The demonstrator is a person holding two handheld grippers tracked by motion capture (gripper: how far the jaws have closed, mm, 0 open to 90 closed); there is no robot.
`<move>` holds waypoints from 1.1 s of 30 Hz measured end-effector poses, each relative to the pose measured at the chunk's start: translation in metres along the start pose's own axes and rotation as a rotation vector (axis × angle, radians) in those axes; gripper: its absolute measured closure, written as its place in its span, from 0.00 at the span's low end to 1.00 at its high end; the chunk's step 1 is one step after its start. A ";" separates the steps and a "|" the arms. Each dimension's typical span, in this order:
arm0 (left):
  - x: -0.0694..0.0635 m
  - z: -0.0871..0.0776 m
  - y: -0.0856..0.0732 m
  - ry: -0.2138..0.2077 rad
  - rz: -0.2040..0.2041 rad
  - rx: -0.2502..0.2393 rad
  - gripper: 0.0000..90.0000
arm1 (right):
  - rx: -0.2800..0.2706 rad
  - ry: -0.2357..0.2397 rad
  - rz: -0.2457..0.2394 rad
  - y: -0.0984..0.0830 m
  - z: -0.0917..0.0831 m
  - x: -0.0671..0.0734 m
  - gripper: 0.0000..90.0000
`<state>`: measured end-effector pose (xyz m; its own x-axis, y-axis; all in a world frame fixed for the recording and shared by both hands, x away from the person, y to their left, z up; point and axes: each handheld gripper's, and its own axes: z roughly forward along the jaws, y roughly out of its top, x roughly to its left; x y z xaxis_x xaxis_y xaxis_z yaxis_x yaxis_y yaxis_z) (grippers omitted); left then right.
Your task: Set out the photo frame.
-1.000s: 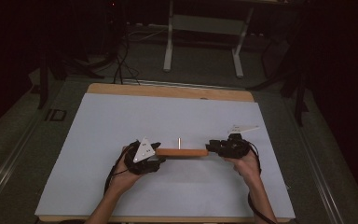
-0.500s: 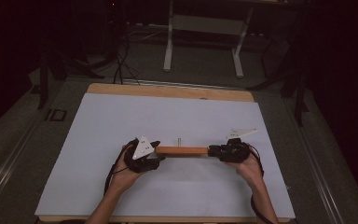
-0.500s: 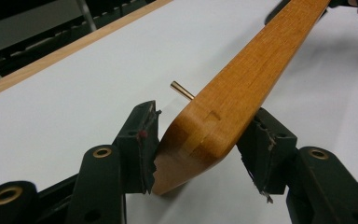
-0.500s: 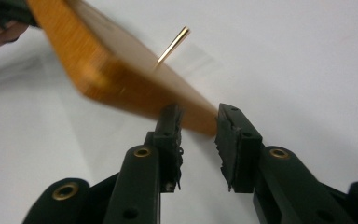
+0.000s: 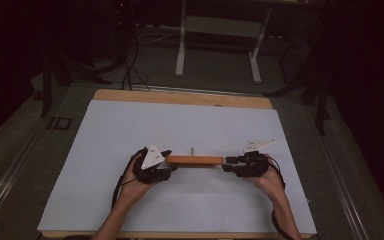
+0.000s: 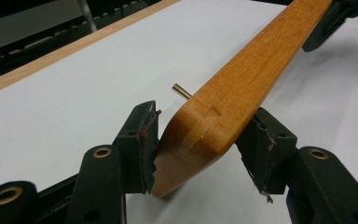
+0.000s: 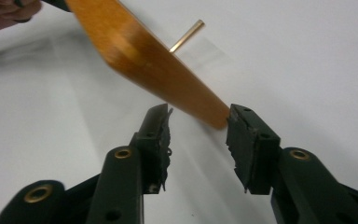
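Two tools flank a wooden board at lower centre of the high view. The left tool clamps one end; the right tool has just been opening, its pads off the wood. Better to re-close squarely on the far end first. White tabletop, dark room behind.

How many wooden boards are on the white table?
1. The wooden board lies across the white table near its front, between the left gripper and the right gripper. A thin metal pin rises behind it.
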<state>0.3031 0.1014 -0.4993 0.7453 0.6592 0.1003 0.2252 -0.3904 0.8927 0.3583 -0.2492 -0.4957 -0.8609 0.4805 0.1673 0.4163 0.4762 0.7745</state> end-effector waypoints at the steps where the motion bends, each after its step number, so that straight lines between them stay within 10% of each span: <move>1: 0.000 0.000 0.000 0.000 -0.001 0.000 0.54 | -0.004 0.004 -0.007 0.000 0.000 0.001 0.64; 13: 0.003 0.003 -0.002 -0.007 -0.016 0.011 0.54 | -0.059 0.001 -0.097 0.012 0.018 0.010 0.50; 33: 0.013 0.020 -0.018 -0.016 -0.061 0.068 0.55 | -0.110 0.032 -0.100 0.011 0.041 0.007 0.53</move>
<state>0.3213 0.1047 -0.5227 0.7388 0.6729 0.0385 0.3122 -0.3924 0.8652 0.3685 -0.2101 -0.5112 -0.9061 0.4101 0.1043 0.2950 0.4357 0.8504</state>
